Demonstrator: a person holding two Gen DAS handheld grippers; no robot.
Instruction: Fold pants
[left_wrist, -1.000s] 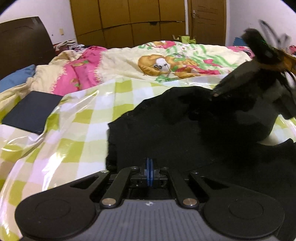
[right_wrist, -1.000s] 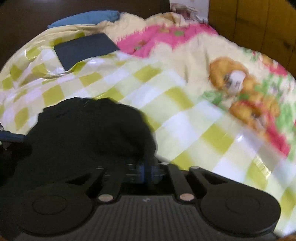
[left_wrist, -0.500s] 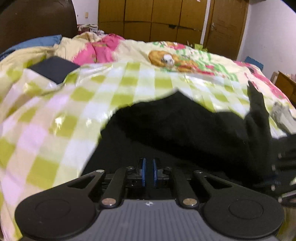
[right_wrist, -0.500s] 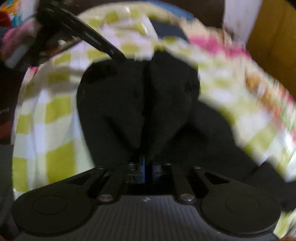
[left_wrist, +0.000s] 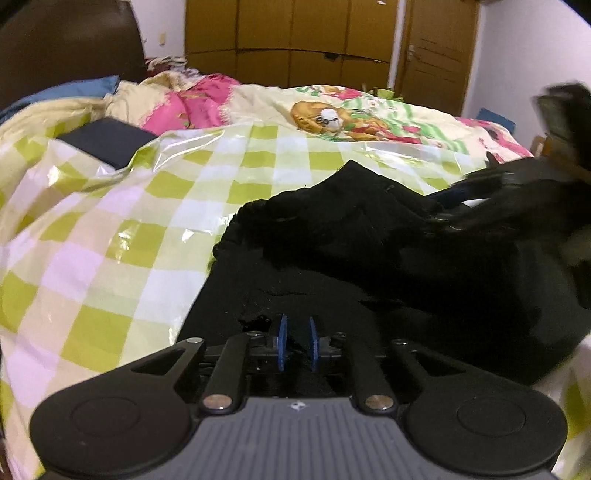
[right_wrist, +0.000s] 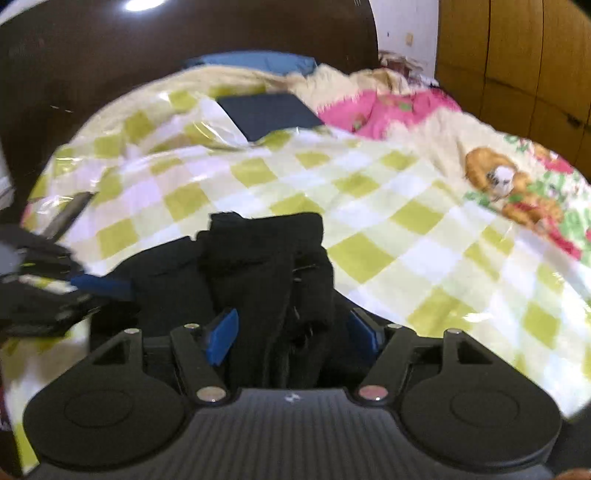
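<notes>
Left wrist view: one pair of black fabric pants (left_wrist: 369, 258) lies bunched on the glossy green-and-white checked sheet (left_wrist: 110, 240). The left gripper (left_wrist: 295, 341), jaws just easing apart, seemingly grips nothing.

Right wrist view: the right gripper (right_wrist: 291, 332), jaws just widening, straddles a released fold; one dark flat rectangular pad (right_wrist: 267, 112) lies far.

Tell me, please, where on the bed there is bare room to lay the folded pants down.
The checked sheet lies bare between the black pants, the dark flat pad and the bear-print quilt. A second bare patch lies left of the pants in the left wrist view. It is crowded at the near edge, where both claws flank the bunched pants.
</notes>
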